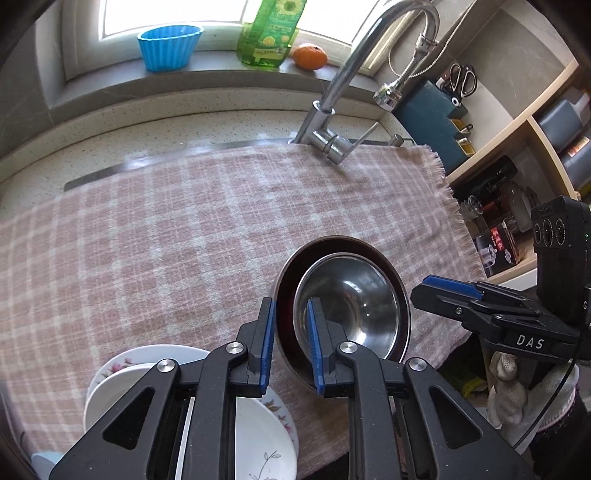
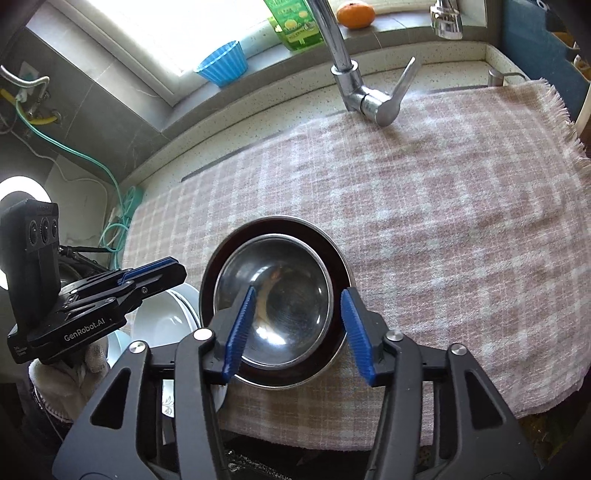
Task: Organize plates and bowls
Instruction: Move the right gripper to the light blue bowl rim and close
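A steel bowl [image 1: 351,299] sits nested inside a dark bowl [image 1: 391,284] on the pink checked cloth [image 1: 166,229]. My left gripper [image 1: 291,343] has its jaws narrowly apart, straddling the left rims of the nested bowls, not clamped. White floral plates [image 1: 266,435] lie stacked under it at the cloth's near edge. In the right wrist view my right gripper [image 2: 295,332] is open wide above the steel bowl [image 2: 280,295] and dark bowl [image 2: 332,254], empty. The left gripper [image 2: 147,277] shows there above the white plates [image 2: 166,317].
A tap [image 1: 332,122] stands at the back of the cloth. On the window sill are a blue cup [image 1: 170,46], a green bottle [image 1: 269,33] and an orange [image 1: 310,55]. Shelves [image 1: 517,147] with jars and a knife block [image 1: 432,122] are at the right.
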Available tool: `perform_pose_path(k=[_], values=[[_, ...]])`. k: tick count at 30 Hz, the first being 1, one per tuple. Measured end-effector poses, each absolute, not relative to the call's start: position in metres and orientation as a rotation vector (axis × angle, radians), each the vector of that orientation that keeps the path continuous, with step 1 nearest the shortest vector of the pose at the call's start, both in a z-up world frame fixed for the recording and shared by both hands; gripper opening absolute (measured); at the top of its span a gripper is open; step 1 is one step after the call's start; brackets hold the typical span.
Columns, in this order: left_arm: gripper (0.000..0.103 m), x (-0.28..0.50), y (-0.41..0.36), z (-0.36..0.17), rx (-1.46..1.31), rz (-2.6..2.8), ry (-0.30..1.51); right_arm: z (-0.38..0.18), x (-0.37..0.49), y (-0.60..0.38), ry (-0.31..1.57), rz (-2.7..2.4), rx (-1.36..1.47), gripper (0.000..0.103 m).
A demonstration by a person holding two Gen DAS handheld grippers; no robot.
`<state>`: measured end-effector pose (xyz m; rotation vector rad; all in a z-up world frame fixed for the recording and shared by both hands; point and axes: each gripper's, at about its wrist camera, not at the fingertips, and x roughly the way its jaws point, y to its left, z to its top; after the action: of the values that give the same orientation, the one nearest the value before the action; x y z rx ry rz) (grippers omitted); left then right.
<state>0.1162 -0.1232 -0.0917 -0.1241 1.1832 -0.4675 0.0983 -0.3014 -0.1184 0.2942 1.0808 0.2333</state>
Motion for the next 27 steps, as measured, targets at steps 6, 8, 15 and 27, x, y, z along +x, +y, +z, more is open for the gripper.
perform_pose_path(k=[6, 8, 15, 27], values=[[0.055, 0.091, -0.099, -0.067, -0.070, -0.372, 1.053, -0.093, 0.084, -0.276, 0.969, 0.259, 0.194, 0.080], [0.057, 0.083, -0.090, -0.061, -0.061, -0.341, 1.022, -0.086, 0.081, -0.265, 0.936, 0.276, 0.167, 0.082], [0.063, 0.056, -0.045, -0.056, -0.113, -0.221, 0.981, -0.080, 0.074, -0.219, 0.895, 0.381, 0.116, 0.087], [0.064, -0.023, 0.074, -0.061, -0.380, 0.101, 0.936, -0.090, 0.090, -0.125, 0.898, 0.621, 0.020, 0.093]])
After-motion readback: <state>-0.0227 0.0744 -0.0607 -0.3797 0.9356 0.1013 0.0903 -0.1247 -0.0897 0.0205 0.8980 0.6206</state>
